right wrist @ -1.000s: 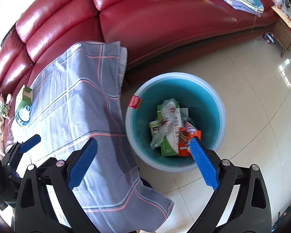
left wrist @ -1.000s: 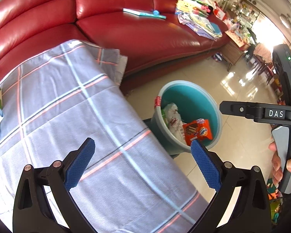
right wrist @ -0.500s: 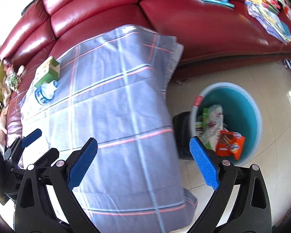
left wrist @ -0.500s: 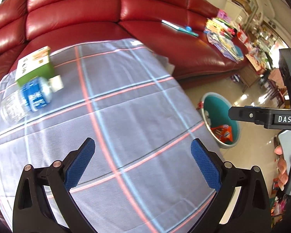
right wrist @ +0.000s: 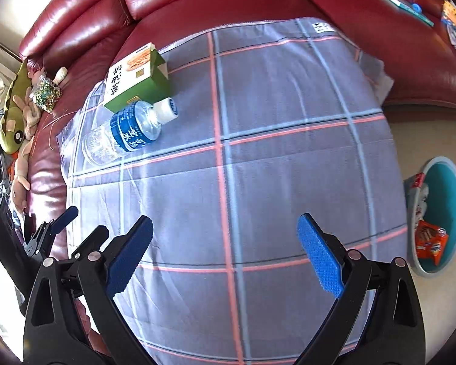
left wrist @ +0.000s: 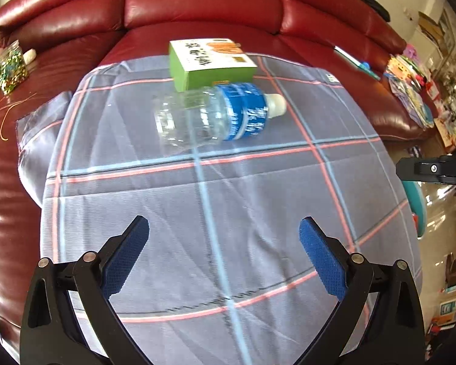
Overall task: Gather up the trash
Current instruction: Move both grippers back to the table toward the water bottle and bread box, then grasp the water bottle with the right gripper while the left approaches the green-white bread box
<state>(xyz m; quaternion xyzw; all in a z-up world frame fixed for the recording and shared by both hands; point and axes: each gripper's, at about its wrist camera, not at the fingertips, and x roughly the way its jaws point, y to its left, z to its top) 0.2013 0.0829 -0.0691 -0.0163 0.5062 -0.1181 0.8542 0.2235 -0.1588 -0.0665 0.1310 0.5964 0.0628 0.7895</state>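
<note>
A clear plastic bottle [left wrist: 215,115] with a blue label and white cap lies on its side on the grey checked cloth [left wrist: 222,213]. A green and white carton [left wrist: 211,62] lies just behind it. My left gripper [left wrist: 225,252] is open above the cloth, well short of the bottle, holding nothing. In the right wrist view the bottle [right wrist: 130,130] and carton [right wrist: 136,79] lie far left, and my right gripper [right wrist: 225,249] is open and empty. The teal bin [right wrist: 440,216] holds wrappers at the right edge.
A red leather sofa [left wrist: 197,3] wraps behind and left of the cloth-covered table. Soft toys [right wrist: 18,115] and a glittery jar [left wrist: 10,67] sit on the sofa at left. Papers and a book [left wrist: 410,91] lie on the sofa at right. Tiled floor surrounds the bin.
Both views have swung left from the bin toward the table. The bottle and carton now sit centred ahead of my left gripper; the bin has slid to the right edge.
</note>
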